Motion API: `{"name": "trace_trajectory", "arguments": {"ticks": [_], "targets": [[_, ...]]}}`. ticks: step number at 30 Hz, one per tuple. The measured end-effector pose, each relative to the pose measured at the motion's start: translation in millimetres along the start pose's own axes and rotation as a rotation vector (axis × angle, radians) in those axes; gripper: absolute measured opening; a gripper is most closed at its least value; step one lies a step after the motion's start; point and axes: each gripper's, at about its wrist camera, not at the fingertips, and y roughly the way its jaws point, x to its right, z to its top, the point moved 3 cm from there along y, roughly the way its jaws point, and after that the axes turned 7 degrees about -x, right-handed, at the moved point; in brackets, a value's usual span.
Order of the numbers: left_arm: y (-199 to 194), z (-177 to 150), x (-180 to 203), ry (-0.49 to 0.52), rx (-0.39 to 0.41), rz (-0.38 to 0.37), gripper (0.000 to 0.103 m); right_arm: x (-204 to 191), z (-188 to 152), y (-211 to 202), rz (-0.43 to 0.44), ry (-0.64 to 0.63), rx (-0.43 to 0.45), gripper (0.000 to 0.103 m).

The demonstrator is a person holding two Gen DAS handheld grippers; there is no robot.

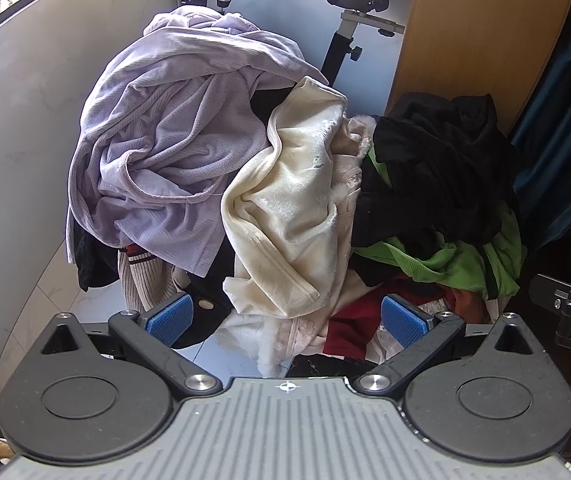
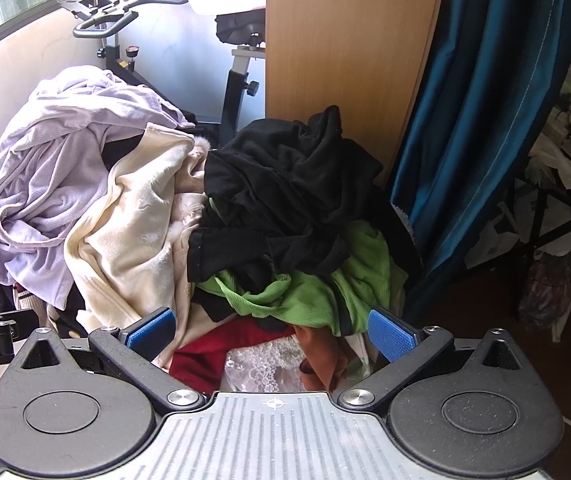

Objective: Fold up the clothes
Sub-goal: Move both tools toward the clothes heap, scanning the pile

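- Your left gripper is level and pointed straight at the heap of unfolded clothes, blue-padded fingers spread wide with nothing between them.
- It sits just short of the crumpled cream velvety garment, which is your landmark here: it's draped down the middle of the heap, and its lower hem hangs roughly between your left fingertips, no contact that I can see.
- Your right gripper is in the same pose, level, jaws wide, empty. Its blue pads frame the bottom of the heap to the right of the cream garment.
- Left of the cream garment: a big bunched lilac ribbed top, piled higher than everything else.
- Right of the cream garment, touching it: a wadded black fabric piece sitting on top of a bright green ribbed shirt.
- Below the green shirt, near your right fingers: a dark red cloth and a bit of white lace.
- Behind the cream garment: a black exercise bike and a tall wooden panel.
- A dark blue curtain hangs on the far side of the panel from the cream garment.
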Motion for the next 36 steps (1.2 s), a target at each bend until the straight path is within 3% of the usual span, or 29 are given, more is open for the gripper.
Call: {"name": "trace_trajectory", "arguments": {"ticks": [6, 16, 29, 36], "targets": [[-1.1, -2.3, -0.7, -0.001, 0.001, 0.008, 0.102, 1.3, -1.5, -0.2, 0.002, 0.004, 0.001, 0.102], [-7.3, -1.0, -5.2, 0.004, 0.038, 0.109, 0.102, 5.6, -2.8, 1.7, 0.004, 0.023, -0.008, 0.102], [-2.7, -1.2, -8.8, 0.000, 0.017, 0.099, 0.102, 1.5, -2.4, 3.7, 0.031, 0.023, -0.003, 0.102], [3.9, -1.5, -25.4, -0.069, -0.008, 0.060, 0.102, 8.3, 0.0, 6.0, 0.058, 0.052, 0.028, 0.102]]}}
